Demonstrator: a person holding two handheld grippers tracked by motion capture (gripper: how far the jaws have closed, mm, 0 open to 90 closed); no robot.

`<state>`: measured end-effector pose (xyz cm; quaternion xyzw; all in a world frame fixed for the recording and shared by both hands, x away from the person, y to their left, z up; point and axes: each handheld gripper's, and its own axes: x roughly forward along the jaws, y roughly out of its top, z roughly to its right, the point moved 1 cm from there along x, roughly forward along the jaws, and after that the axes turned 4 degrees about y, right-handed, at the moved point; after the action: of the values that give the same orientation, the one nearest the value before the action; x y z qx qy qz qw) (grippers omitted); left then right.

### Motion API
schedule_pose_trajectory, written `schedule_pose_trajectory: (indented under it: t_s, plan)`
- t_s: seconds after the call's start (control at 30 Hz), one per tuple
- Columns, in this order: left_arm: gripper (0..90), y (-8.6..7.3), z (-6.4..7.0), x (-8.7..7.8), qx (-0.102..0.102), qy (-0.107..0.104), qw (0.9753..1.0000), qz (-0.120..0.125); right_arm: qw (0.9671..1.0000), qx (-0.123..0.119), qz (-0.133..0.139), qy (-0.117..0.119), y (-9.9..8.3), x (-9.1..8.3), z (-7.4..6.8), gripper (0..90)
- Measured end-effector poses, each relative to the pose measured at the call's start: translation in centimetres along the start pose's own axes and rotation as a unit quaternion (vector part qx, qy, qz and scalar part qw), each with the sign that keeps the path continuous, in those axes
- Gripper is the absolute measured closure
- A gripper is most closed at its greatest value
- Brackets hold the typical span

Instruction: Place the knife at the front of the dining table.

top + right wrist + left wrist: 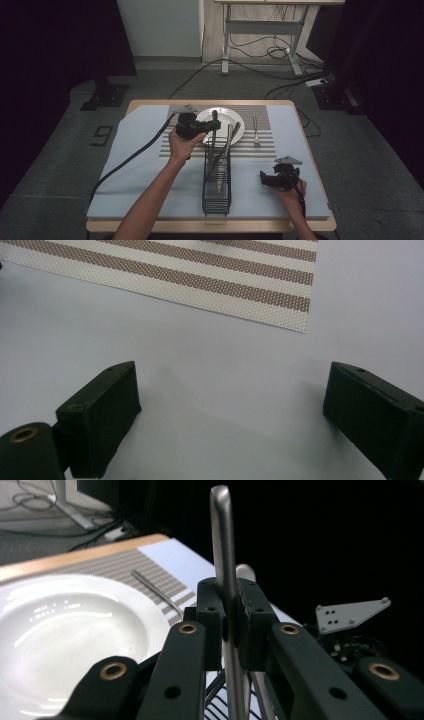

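Two grippers are at work on my table: my left gripper [230, 615] is clamped tight on the handle of a piece of cutlery [223, 555], holding it upright above the far end of the black wire rack [216, 185], just beside the white plate [235, 125] on the striped mat [265, 145]. My right gripper [280, 175] rests near the table's right edge, jaws spread wide over bare blue cloth [225, 375] and holding nothing. A fork [255, 131] lies on the mat right of the plate.
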<state>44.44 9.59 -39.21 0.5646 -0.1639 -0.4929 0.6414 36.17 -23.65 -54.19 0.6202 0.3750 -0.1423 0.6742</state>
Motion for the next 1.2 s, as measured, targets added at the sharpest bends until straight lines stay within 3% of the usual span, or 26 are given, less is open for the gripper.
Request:
schedule_pose_trajectory:
  t_s: [0.1, 0.27, 0.53, 0.73, 0.83, 1.07, 1.2]
  plan:
    - [83.6, 0.3, 0.1, -0.4, 0.001, -0.004, 1.0, 0.008, 1.0, 0.0, 0.0, 0.0, 0.0, 0.0, 0.0, 7.8]
    - [84.0, 1.4, 0.6, -2.1, 0.024, 0.003, 0.9991, 0.035, 1.0, 0.0, 0.0, 0.0, 0.0, 0.0, 0.0, 7.9]
    - [84.0, 3.0, 1.0, -4.3, 0.029, -0.002, 0.9973, 0.068, 1.0, -0.002, -0.001, 0.0, 0.0, 0.0, 0.0, 7.8]
    - [84.1, 4.3, 1.3, -6.7, 0.025, -0.008, 0.994, 0.106, 1.0, -0.001, 0.0, 0.0, 0.0, 0.0, 0.0, 7.9]
    - [84.1, 4.6, 1.3, -7.5, 0.027, -0.007, 0.9932, 0.113, 1.0, -0.001, 0.0, 0.0, 0.0, 0.0, 0.0, 7.9]
    - [84.1, 5.4, 1.3, -10.1, 0.036, 0.014, 0.9902, 0.134, 1.0, -0.002, -0.001, 0.0, 0.0, 0.0, 0.0, 7.8]
    - [84.1, 5.6, 1.1, -11.0, 0.042, 0.025, 0.9897, 0.134, 1.0, -0.002, -0.001, 0.0, 0.0, 0.0, 0.0, 7.9]
